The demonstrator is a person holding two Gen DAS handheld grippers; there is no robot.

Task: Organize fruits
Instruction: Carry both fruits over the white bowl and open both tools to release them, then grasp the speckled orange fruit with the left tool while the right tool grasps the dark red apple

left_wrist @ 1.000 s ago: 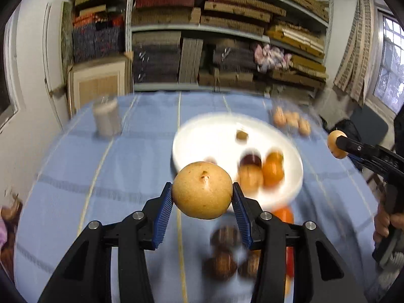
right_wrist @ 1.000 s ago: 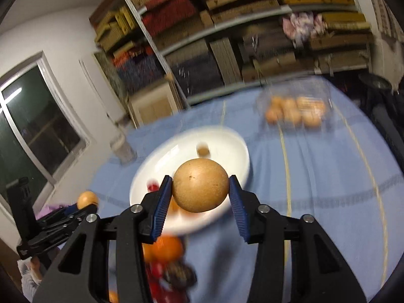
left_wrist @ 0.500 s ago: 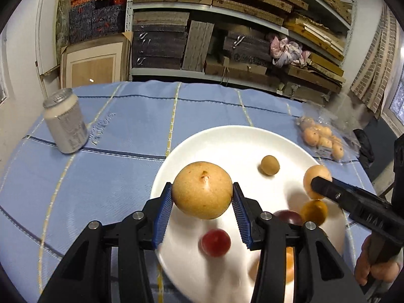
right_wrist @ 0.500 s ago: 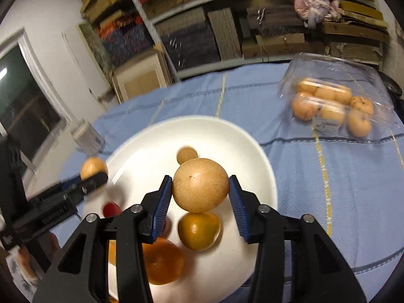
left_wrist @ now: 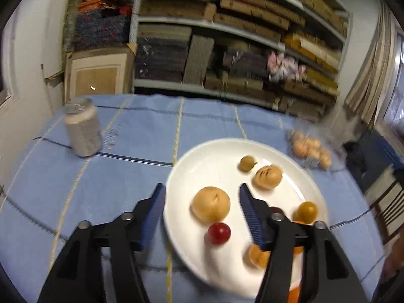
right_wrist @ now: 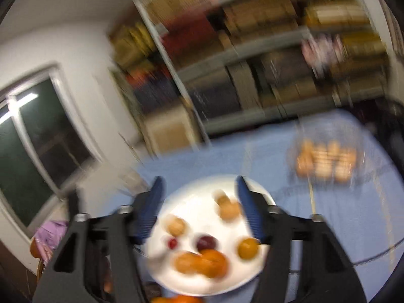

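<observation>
Both pears (left_wrist: 210, 204) are being left loose on the white plate (left_wrist: 181, 176) with the left gripper (left_wrist: 202, 213) and right gripper (right_wrist: 199, 205) fingers just being opened wide and empty, so they're probably risking getting rolled off onto the table (left_wrist: 121, 176) if bumped

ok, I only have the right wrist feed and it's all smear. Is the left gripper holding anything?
Observer: No. The left gripper has just been opening its jaws. The large tan fruit lies on the white plate between them, with both pads clear of it.
Operator: And the grey blur left of the plate?
Observer: A silver can, upright on the blue tablecloth and apart from the plate.
</observation>
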